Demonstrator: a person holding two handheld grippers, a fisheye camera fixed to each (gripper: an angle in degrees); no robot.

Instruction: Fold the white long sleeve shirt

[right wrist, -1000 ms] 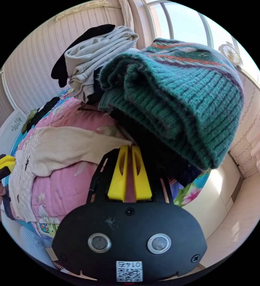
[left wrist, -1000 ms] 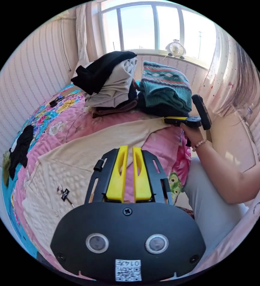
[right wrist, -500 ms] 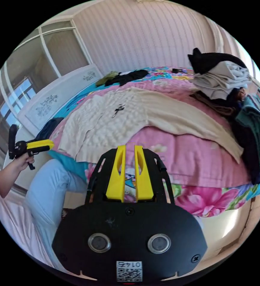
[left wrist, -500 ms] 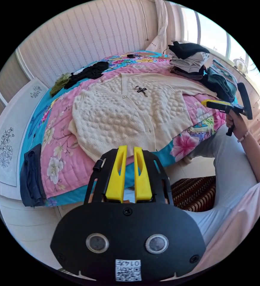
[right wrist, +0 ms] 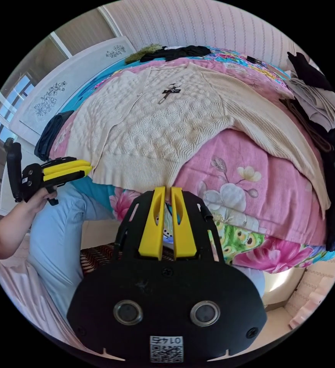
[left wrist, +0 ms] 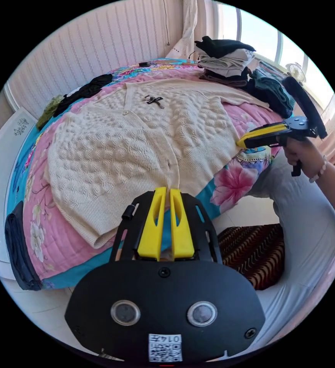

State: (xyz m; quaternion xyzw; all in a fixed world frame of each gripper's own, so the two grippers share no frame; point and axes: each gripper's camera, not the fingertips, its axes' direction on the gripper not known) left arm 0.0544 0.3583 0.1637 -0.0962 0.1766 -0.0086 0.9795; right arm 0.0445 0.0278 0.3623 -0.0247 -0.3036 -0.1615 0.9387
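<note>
The white long sleeve shirt point(left wrist: 144, 142) lies spread flat along the bed's near edge, a soft, limp, chunky knit that I judge will sag and stretch, so I'd pinch the ribbed hem corners. My left claw point(left wrist: 165, 191) and right claw point(right wrist: 167, 190) hover nearly closed, holding nothing.

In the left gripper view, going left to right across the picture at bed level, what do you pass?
Dark folded garment at the bed's edge → cream knit cardigan spread flat → right hand-held gripper at the cardigan's hem → the person's hand holding it.
</note>
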